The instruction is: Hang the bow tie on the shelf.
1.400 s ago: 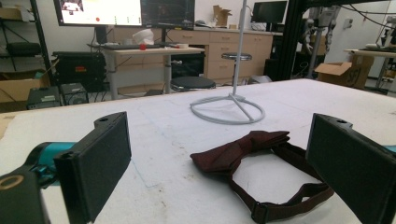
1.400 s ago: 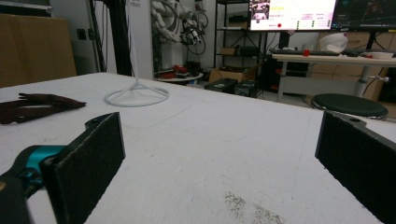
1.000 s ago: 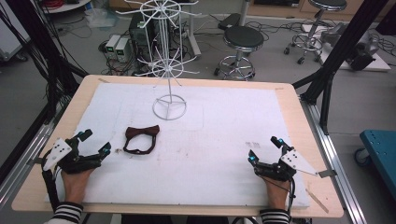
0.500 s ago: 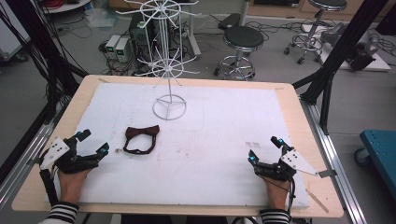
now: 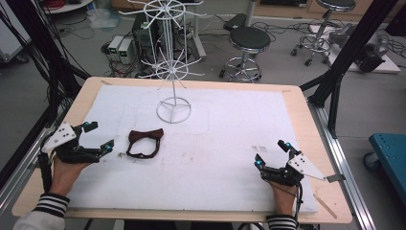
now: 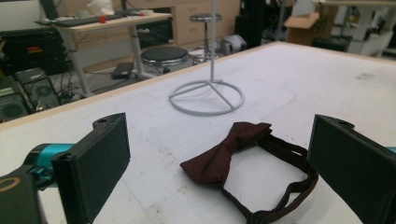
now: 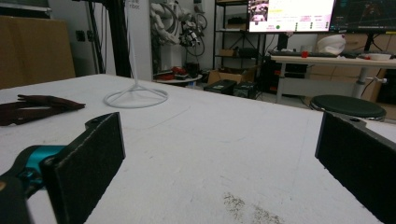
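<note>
Altogether one bow tie, one wire stand and two grippers are on the white mat. Wide bare mat lies between the tie and the right edge. Just beside the tie, the left gripper has its jaws spread wide, holding nothing. Near the front right, the right gripper is equally wide and empty.

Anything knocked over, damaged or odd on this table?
Nothing stands out. The wire rack stands upright, the bow tie lies flat, and the white mat shows just scuff marks near the right gripper.
</note>
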`<state>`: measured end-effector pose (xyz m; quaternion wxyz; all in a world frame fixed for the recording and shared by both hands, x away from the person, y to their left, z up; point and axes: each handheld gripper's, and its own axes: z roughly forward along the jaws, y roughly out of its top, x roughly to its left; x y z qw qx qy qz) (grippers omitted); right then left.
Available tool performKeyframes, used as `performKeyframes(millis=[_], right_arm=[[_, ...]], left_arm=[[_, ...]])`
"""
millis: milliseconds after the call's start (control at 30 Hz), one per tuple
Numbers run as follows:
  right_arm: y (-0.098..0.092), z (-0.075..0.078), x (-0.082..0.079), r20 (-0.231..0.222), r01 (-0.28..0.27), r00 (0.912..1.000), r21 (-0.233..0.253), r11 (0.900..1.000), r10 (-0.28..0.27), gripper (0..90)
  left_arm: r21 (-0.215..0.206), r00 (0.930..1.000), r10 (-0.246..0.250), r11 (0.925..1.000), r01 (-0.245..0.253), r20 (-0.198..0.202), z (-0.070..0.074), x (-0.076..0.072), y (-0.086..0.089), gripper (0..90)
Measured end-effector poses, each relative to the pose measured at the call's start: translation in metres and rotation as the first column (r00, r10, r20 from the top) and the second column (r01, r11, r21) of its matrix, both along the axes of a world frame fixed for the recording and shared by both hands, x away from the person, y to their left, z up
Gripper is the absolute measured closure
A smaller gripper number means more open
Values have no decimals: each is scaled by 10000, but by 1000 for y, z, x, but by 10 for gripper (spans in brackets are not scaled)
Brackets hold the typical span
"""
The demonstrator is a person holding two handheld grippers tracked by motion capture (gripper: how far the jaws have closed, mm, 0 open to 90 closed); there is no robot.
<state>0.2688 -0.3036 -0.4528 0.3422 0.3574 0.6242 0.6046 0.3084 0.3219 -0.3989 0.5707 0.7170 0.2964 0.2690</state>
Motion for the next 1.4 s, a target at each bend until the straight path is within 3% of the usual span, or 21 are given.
performKeyframes(millis=[133,300,433,567,800,967,1033,1167,1333,1367,1400], right_arm=[[0,0,0,17,7,10000,-5,10000,-7,7],[0,0,-1,28,4,10000,19,10000,-4,8],[0,0,0,105,0,9999,-7,10000,0,7],[0,0,0,63,23,10000,19,10000,-23,7],[0,0,0,137,27,9999,-9,10000,-27,7],[0,0,-1,78,53,10000,78,10000,-54,7],[0,0,-1,79,50,10000,82,10000,-50,7],[0,0,-1,95,55,9999,73,10000,-56,7],[0,0,-1,99,54,9999,72,10000,-55,7],[0,0,-1,99,54,9999,72,10000,-55,7],[0,0,-1,100,56,9999,73,10000,-56,7]], left_arm=[[438,9970,-672,9967,689,-397,9,12,-5,63],[785,9934,-961,9918,1009,-626,18,26,-11,63],[1269,9883,-1268,9824,1369,-846,24,37,-15,63],[1281,9820,-1508,9779,1650,-1137,29,48,-16,63],[1921,9697,-1767,9591,2081,-1686,31,65,-24,63],[2482,9583,-1948,9373,2447,-2089,30,76,-34,63],[2506,9548,-2052,9333,2571,-2152,29,79,-39,63],[2948,9396,-2149,9100,2917,-2663,25,85,-48,63],[3438,9289,-2305,8807,3258,-2898,27,94,-59,63],[3477,9276,-2269,8790,3262,-2968,27,96,-61,63],[3721,9229,-2278,8643,3384,-3103,27,99,-63,63]])
